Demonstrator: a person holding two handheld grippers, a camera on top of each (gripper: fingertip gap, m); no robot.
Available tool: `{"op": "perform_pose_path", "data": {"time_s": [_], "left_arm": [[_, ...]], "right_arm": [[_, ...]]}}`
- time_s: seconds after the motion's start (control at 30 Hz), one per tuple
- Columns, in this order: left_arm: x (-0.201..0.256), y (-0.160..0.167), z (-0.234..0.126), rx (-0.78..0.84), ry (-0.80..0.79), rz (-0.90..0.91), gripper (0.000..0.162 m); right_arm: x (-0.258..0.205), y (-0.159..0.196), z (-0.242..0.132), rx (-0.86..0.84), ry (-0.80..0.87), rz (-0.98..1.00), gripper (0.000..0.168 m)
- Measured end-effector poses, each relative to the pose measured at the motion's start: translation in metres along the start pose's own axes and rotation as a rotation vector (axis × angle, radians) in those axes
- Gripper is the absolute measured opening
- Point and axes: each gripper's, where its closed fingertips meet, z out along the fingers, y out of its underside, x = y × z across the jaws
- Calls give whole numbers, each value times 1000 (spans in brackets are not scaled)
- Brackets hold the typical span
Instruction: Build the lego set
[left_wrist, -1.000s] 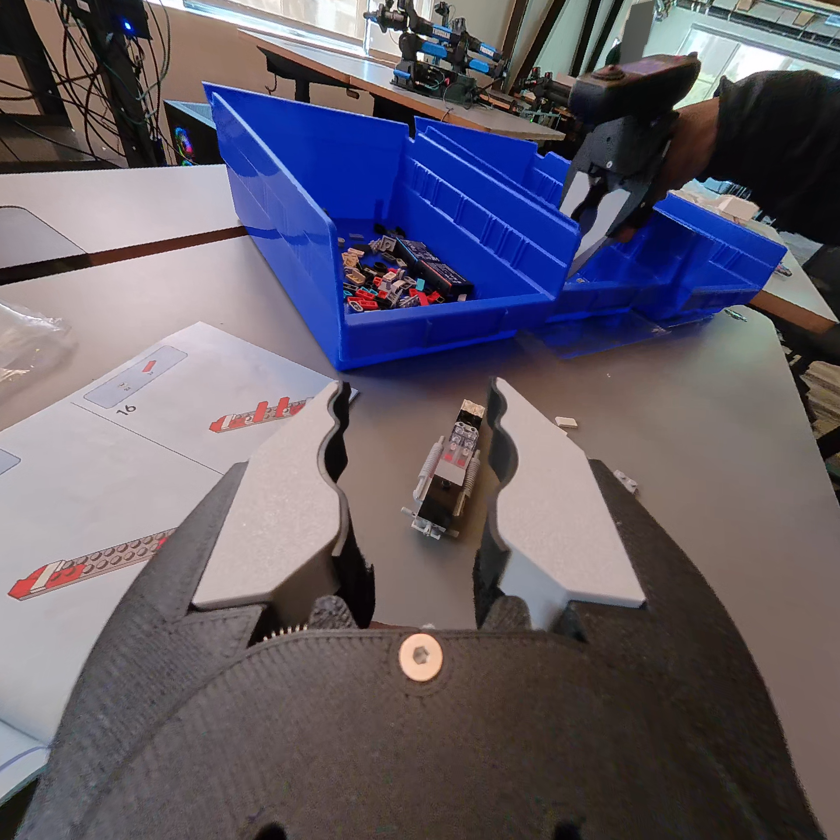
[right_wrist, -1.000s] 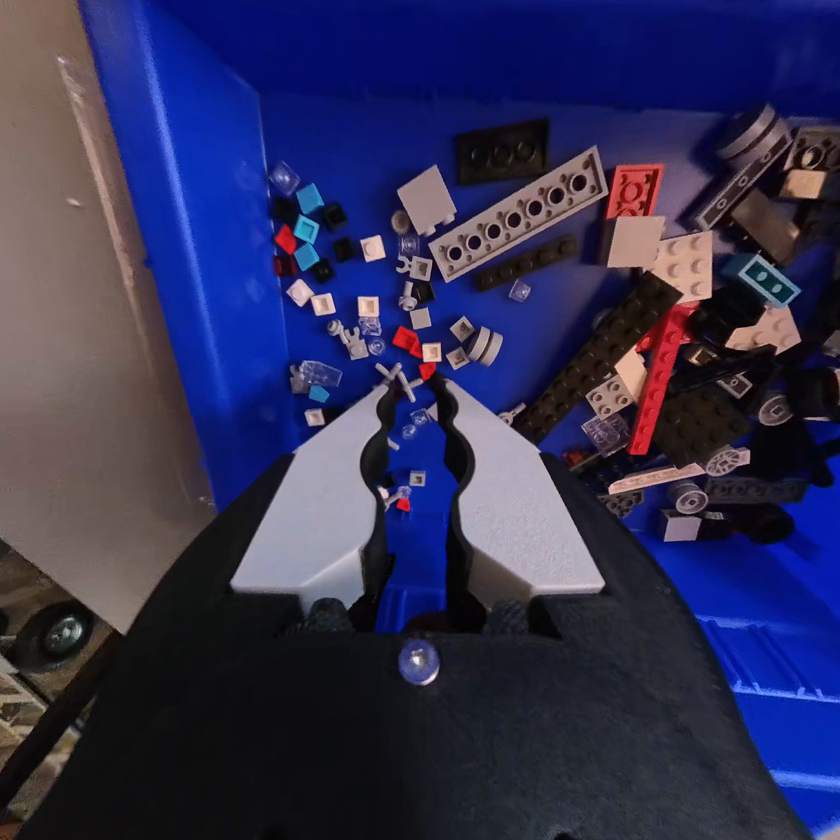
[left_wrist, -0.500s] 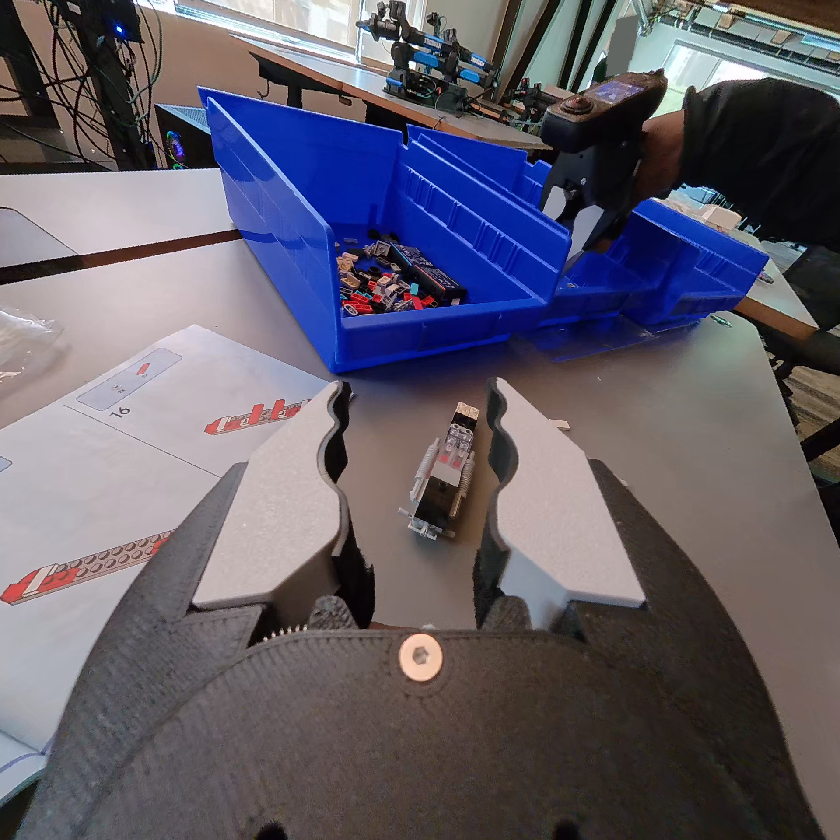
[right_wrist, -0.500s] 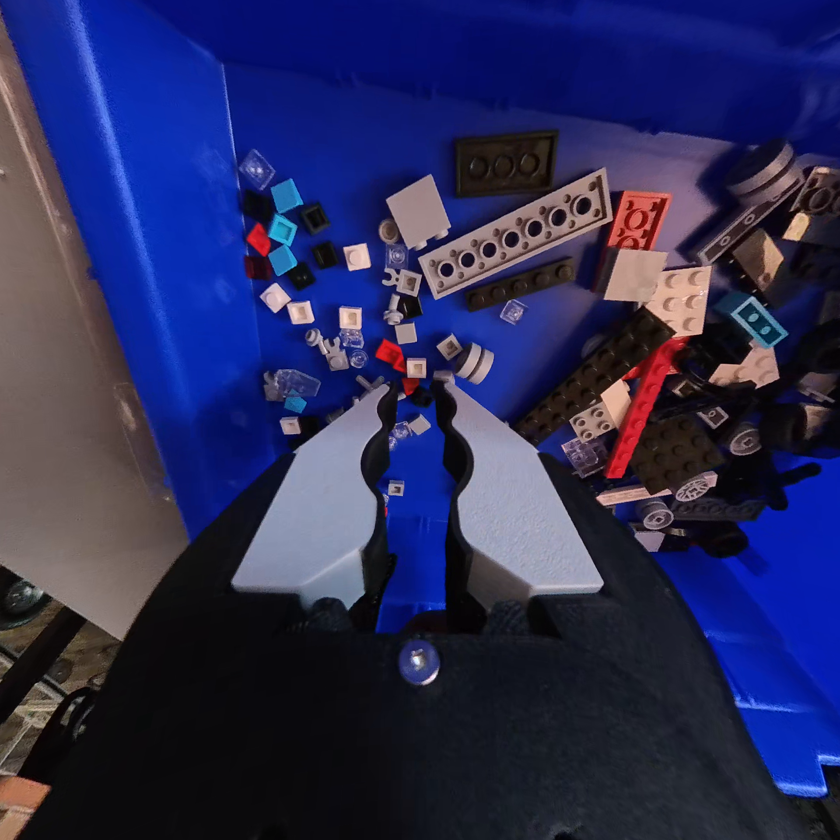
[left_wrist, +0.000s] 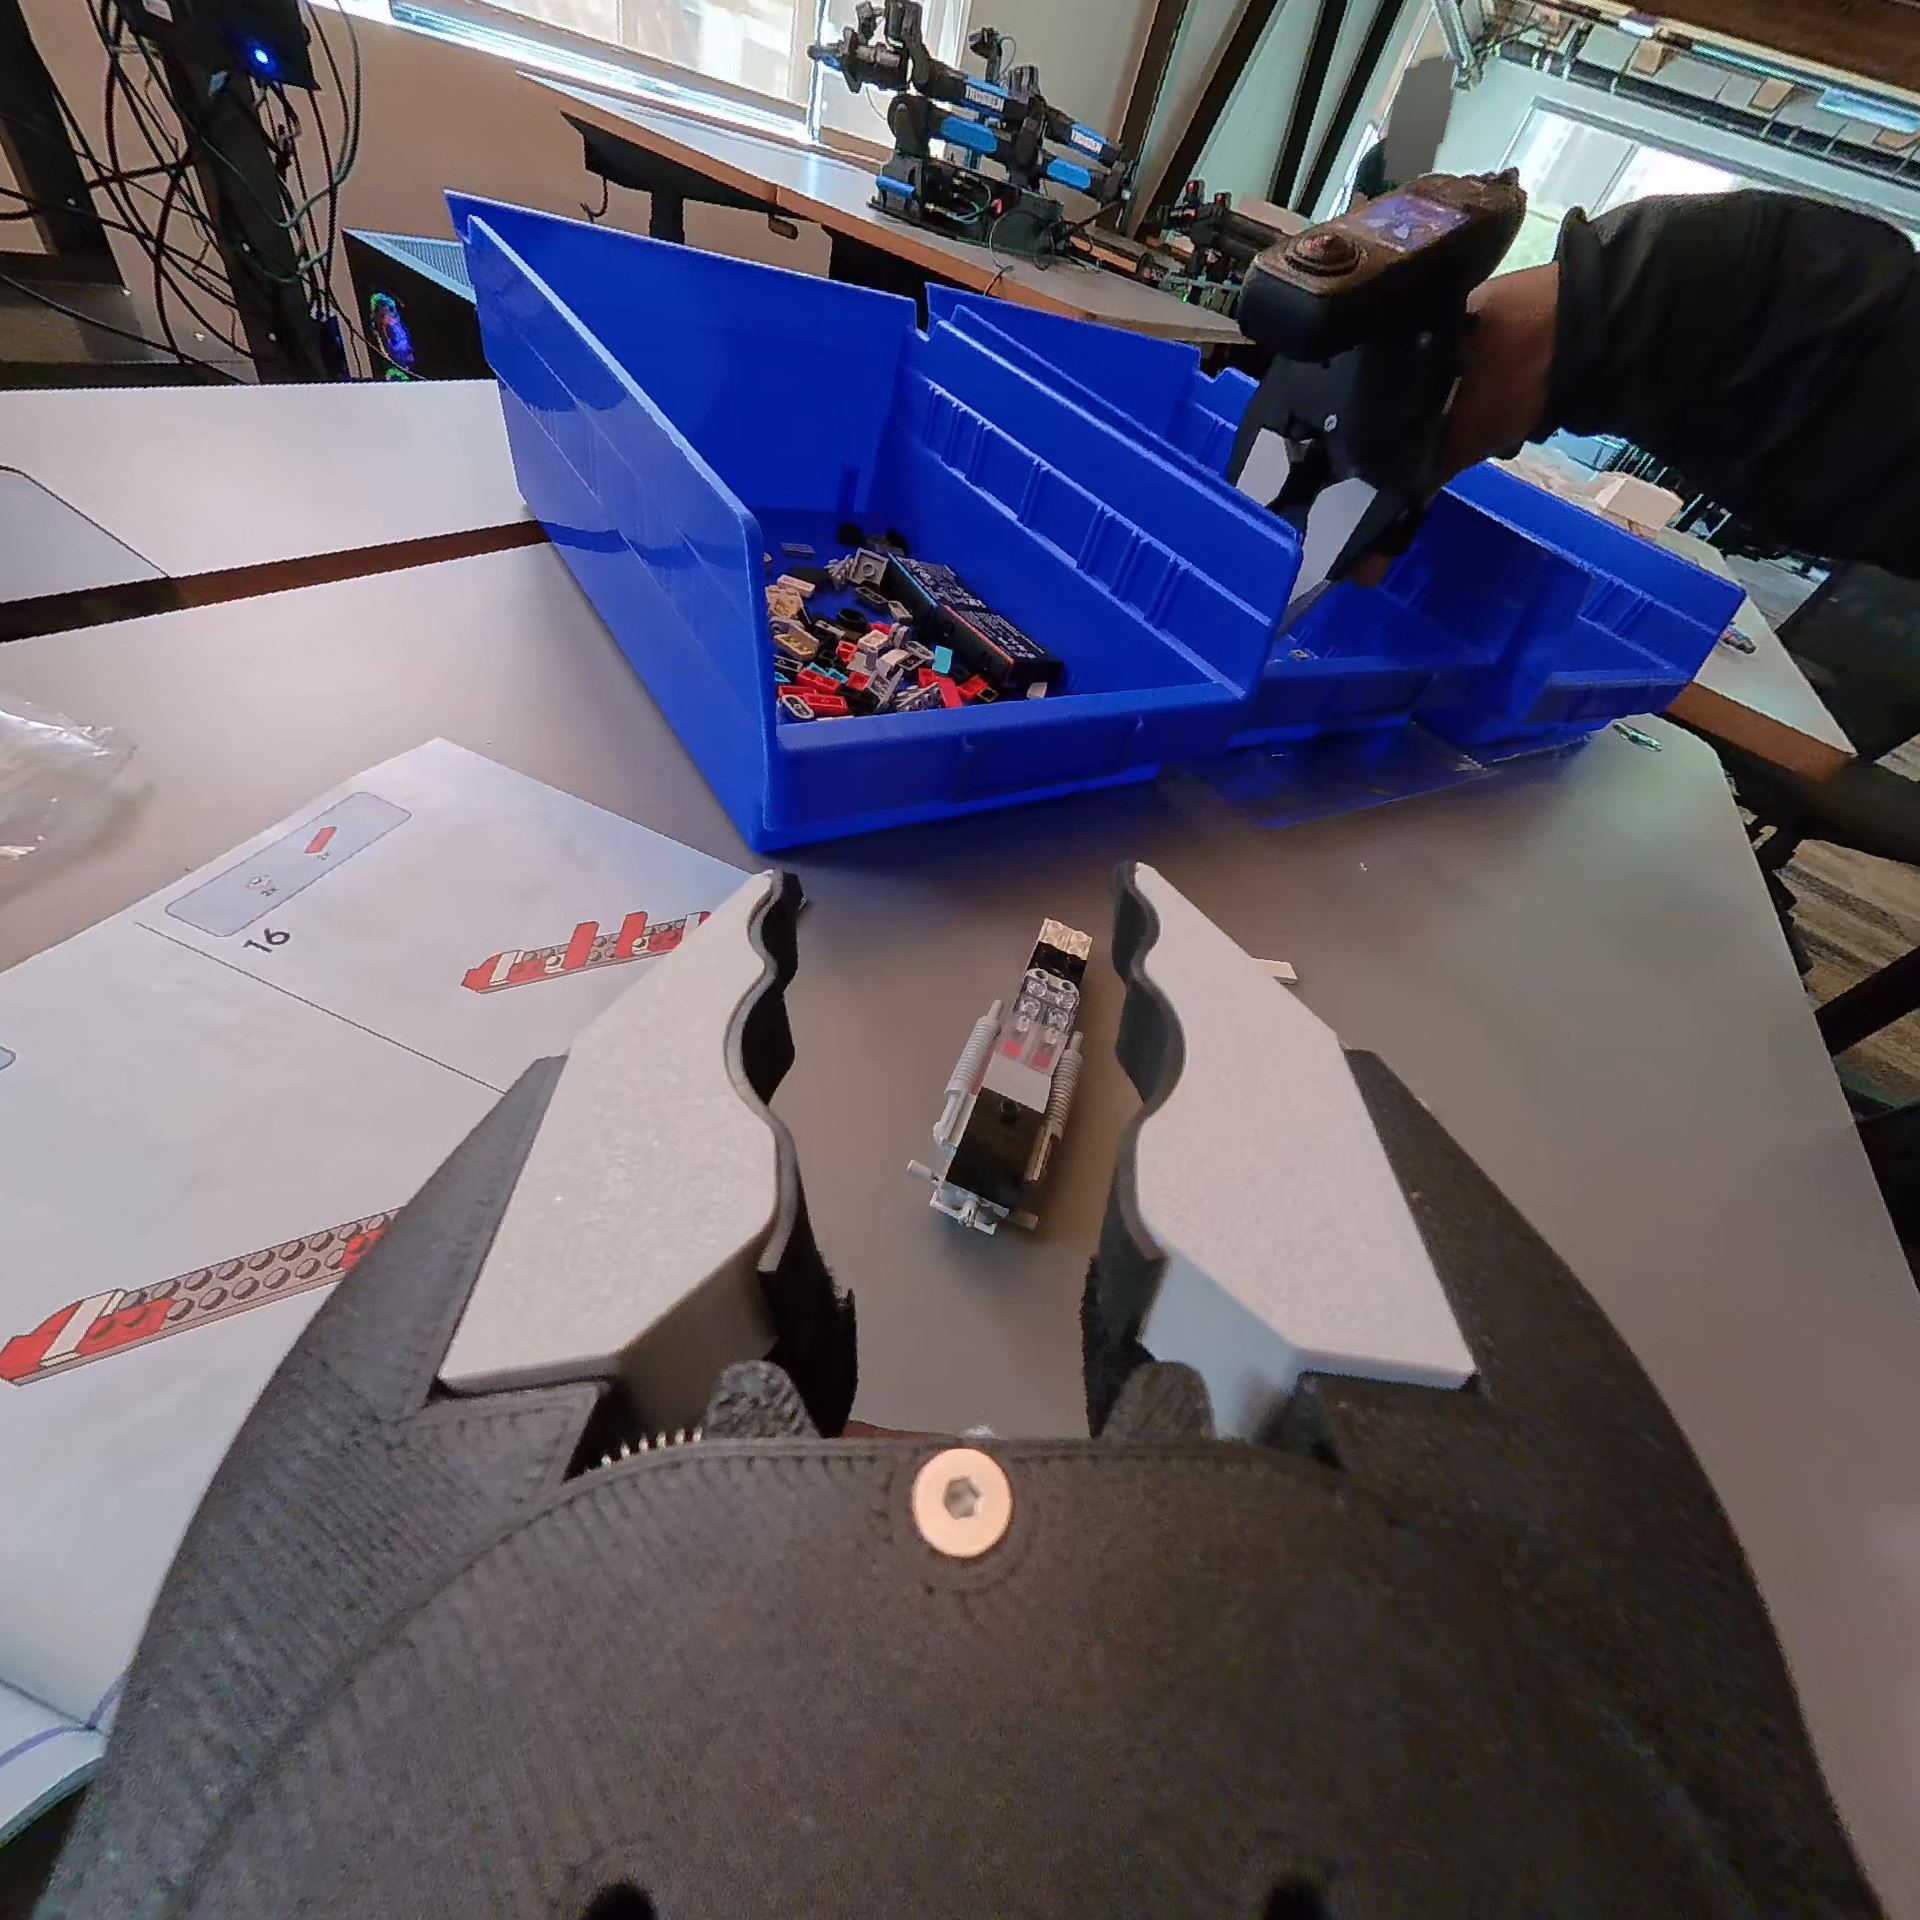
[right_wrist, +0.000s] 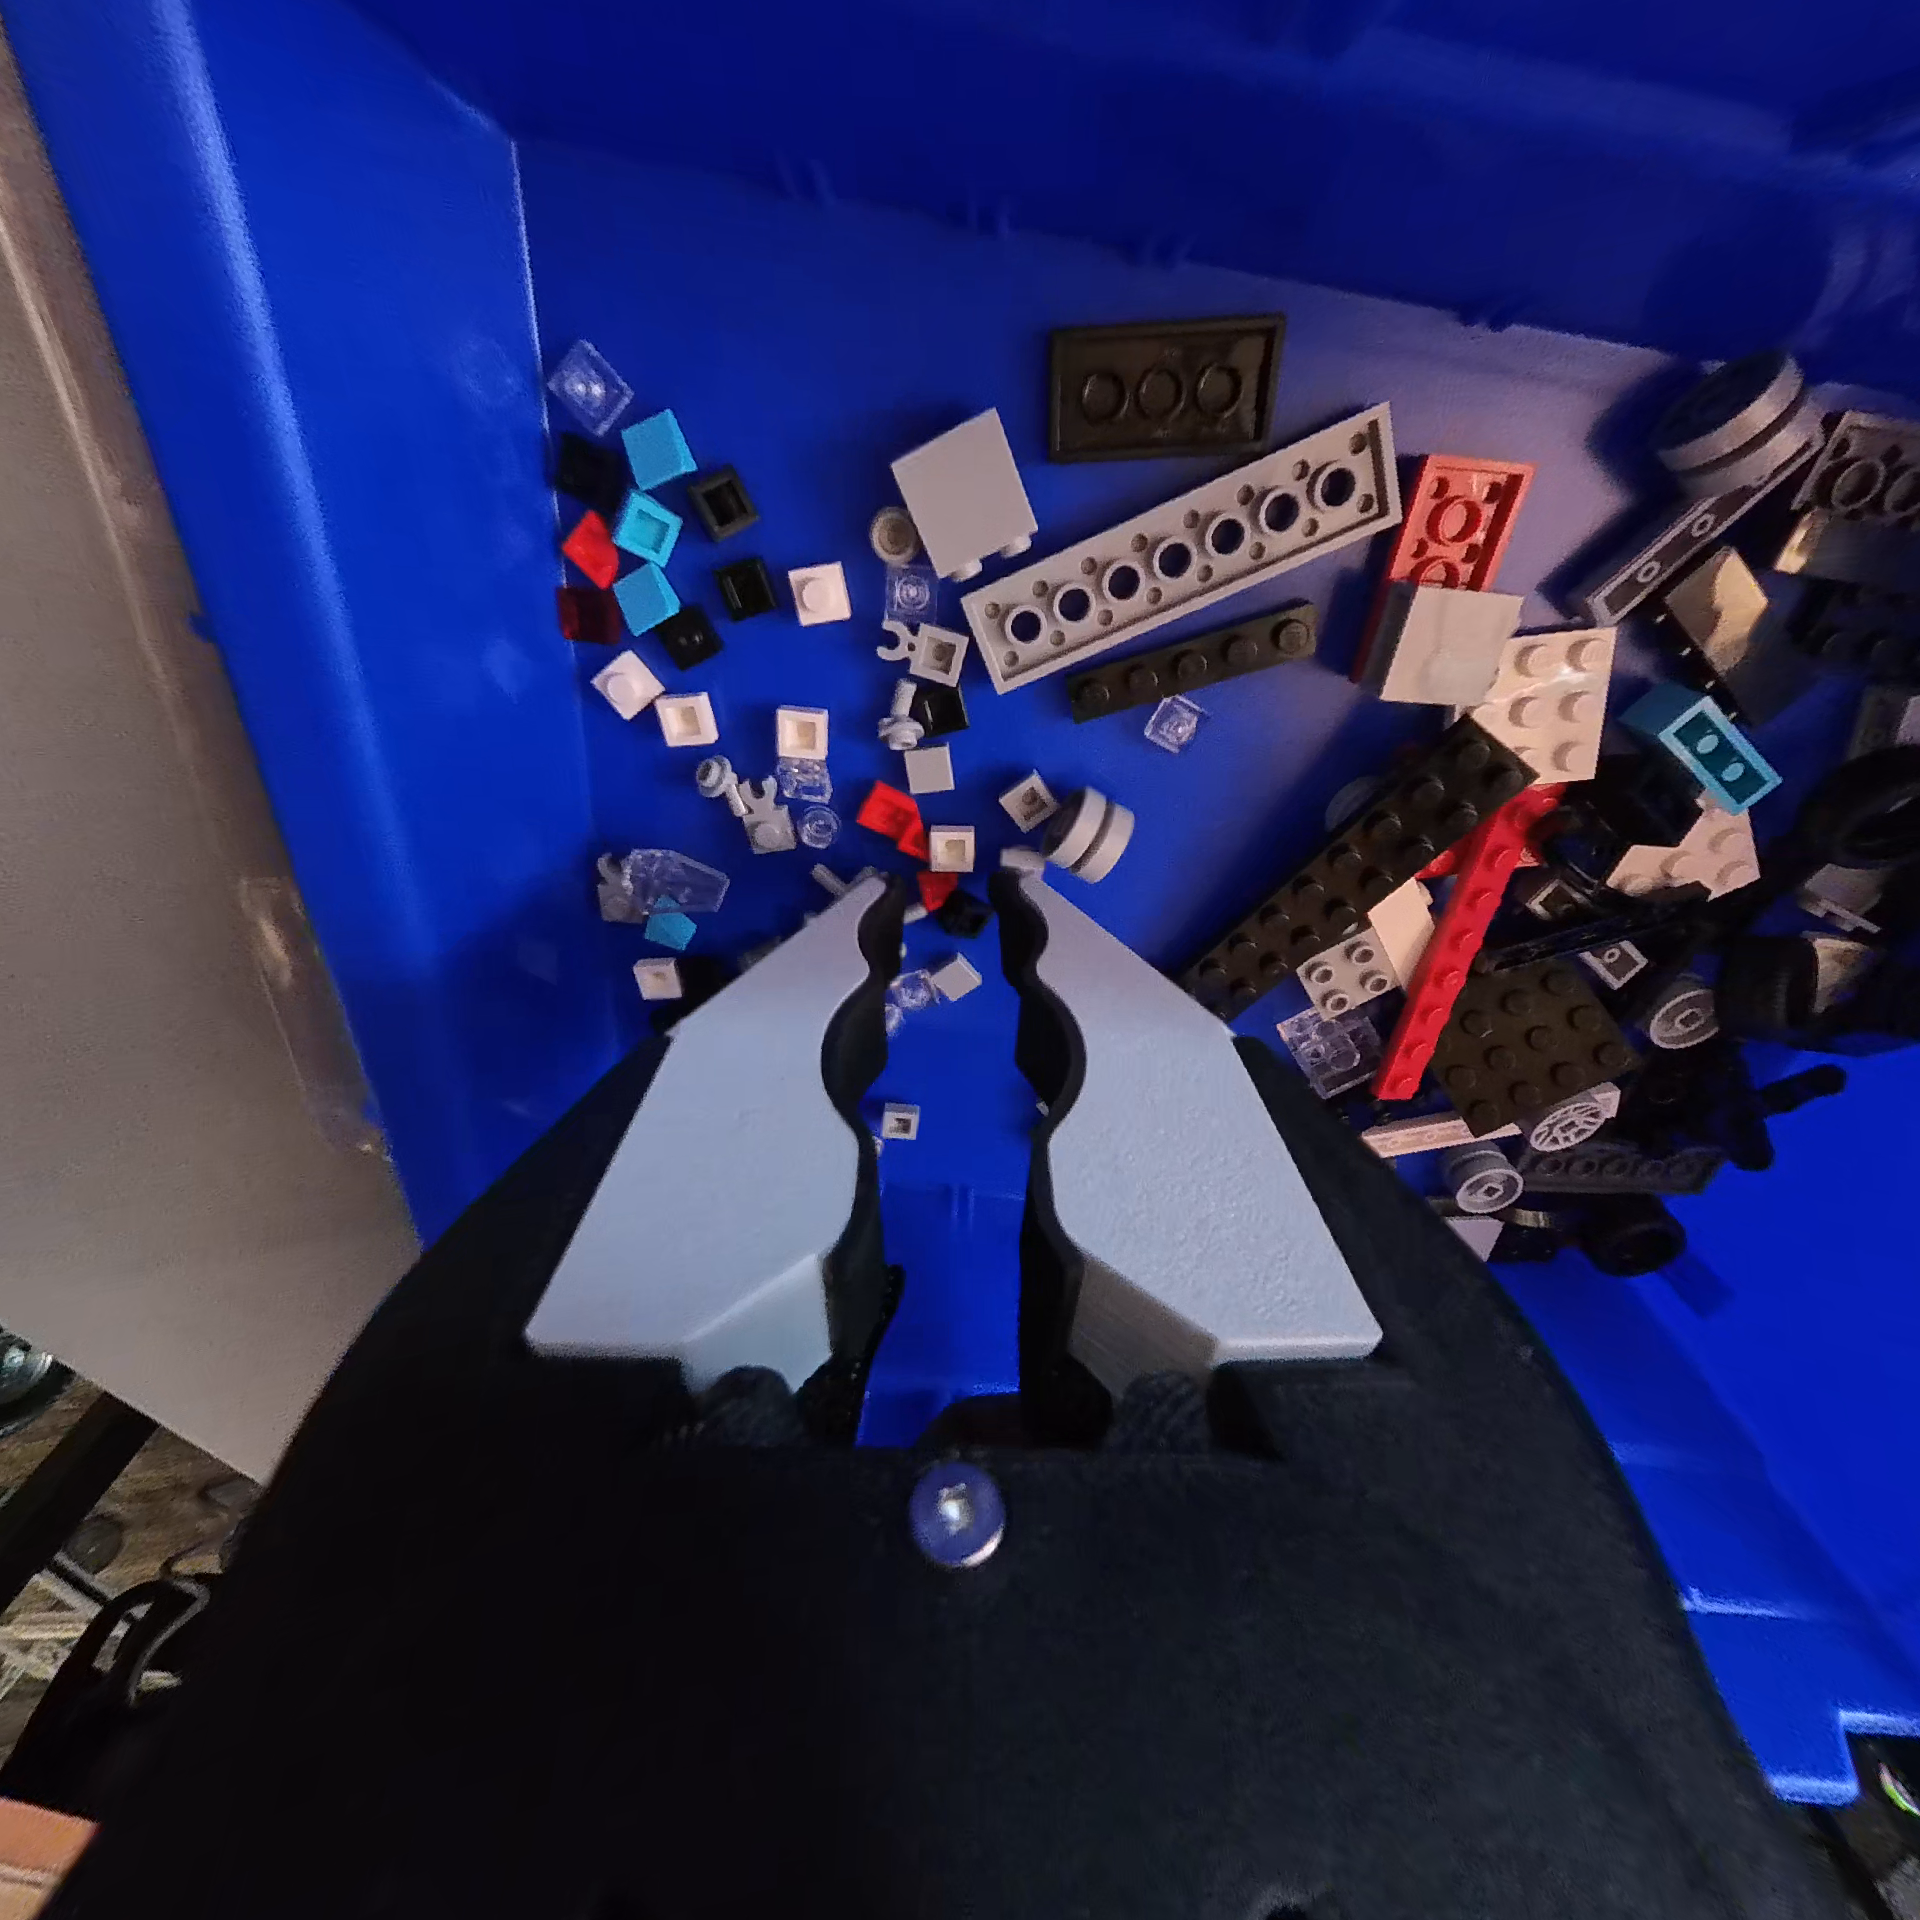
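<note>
The right gripper's fingers (right_wrist: 1101, 1049) stand slightly parted and empty, tips over small red and black pieces (right_wrist: 940, 894) on the floor of a blue bin (right_wrist: 364, 520). This looks like part picking; next, closing squarely on one tiny piece. The left gripper (left_wrist: 945, 894), wide open and empty, straddles the partly built lego model (left_wrist: 1013, 1101) on the grey surface (left_wrist: 1507, 987), beside the instruction sheet (left_wrist: 260, 1039). Another blue bin (left_wrist: 644, 468) holds mixed pieces.

Printed step number and small part counts on the open instruction booklet (left_wrist: 312, 997)
</note>
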Motion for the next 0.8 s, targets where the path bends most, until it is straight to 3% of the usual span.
{"op": "perform_pose_path", "data": {"time_s": [0.8], "left_arm": [[4, -1, -6, 17, 16, -5, 62]], "right_arm": [[13, -2, -9, 2, 208, -11, 1]]}}
